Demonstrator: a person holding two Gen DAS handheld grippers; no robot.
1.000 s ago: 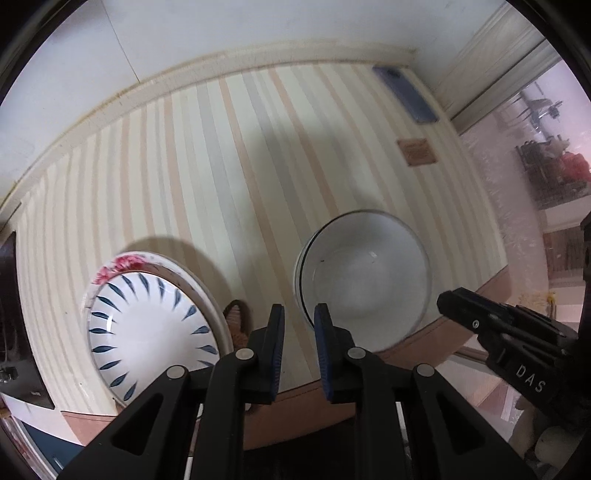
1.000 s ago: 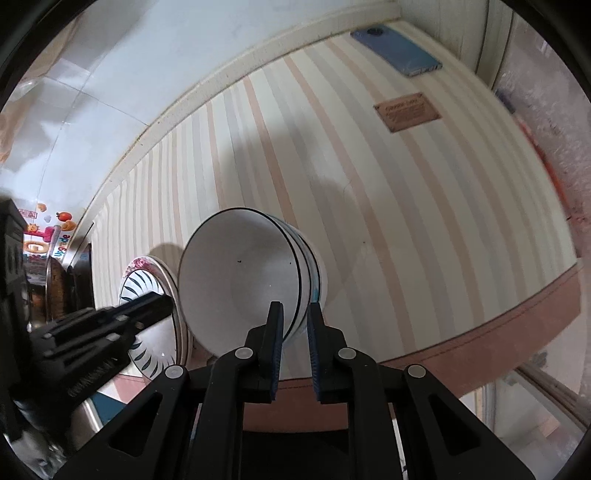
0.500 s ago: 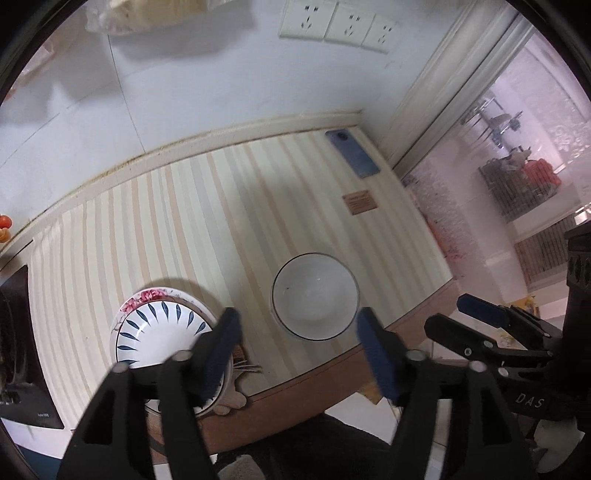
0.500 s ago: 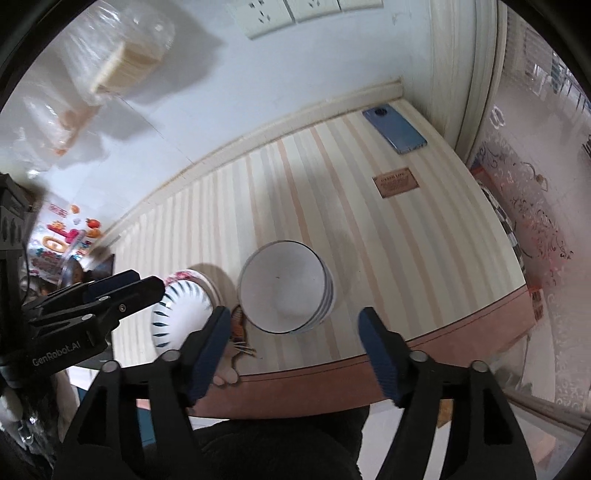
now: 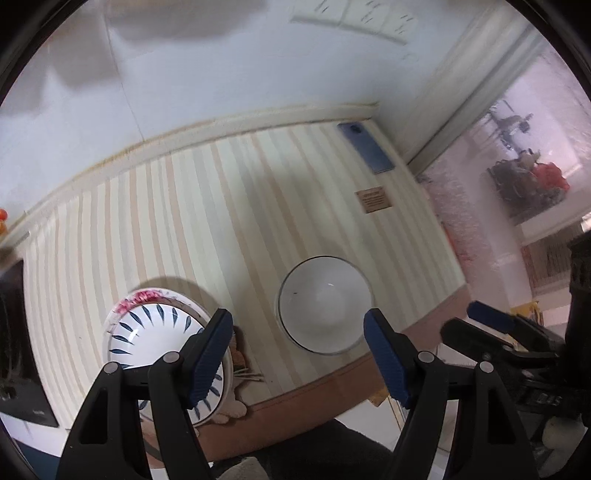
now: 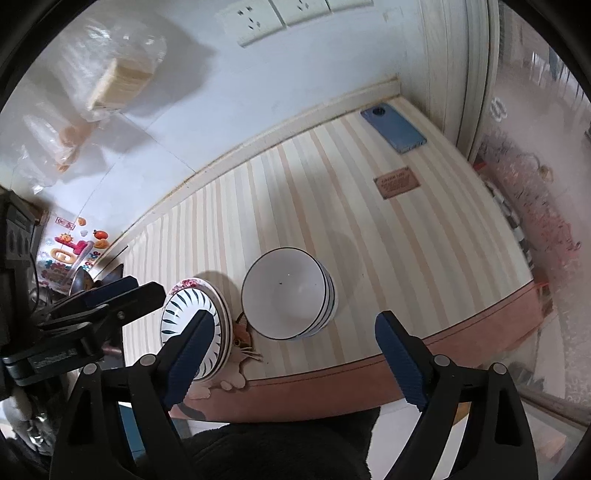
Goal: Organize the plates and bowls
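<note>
A stack of white bowls (image 6: 286, 293) with thin dark rims stands near the front edge of the striped table (image 6: 369, 240); it also shows in the left wrist view (image 5: 323, 304). Left of it lies a stack of plates, topped by a white plate with blue leaf marks (image 6: 190, 317), also seen in the left wrist view (image 5: 155, 339). My left gripper (image 5: 297, 354) is open and empty, held above the table's front edge. My right gripper (image 6: 291, 354) is open and empty, also held high and back from the bowls.
A blue phone (image 6: 393, 129) lies at the table's far right corner, with a small brown card (image 6: 397, 182) in front of it. A cat-shaped mat (image 6: 243, 343) peeks out under the plates. Wall sockets (image 6: 280, 14) and hanging plastic bags (image 6: 110, 77) are behind.
Both grippers went from shut close over the bowls to wide open, and pulled up and back from the table. The left camera has since dipped slightly closer.
</note>
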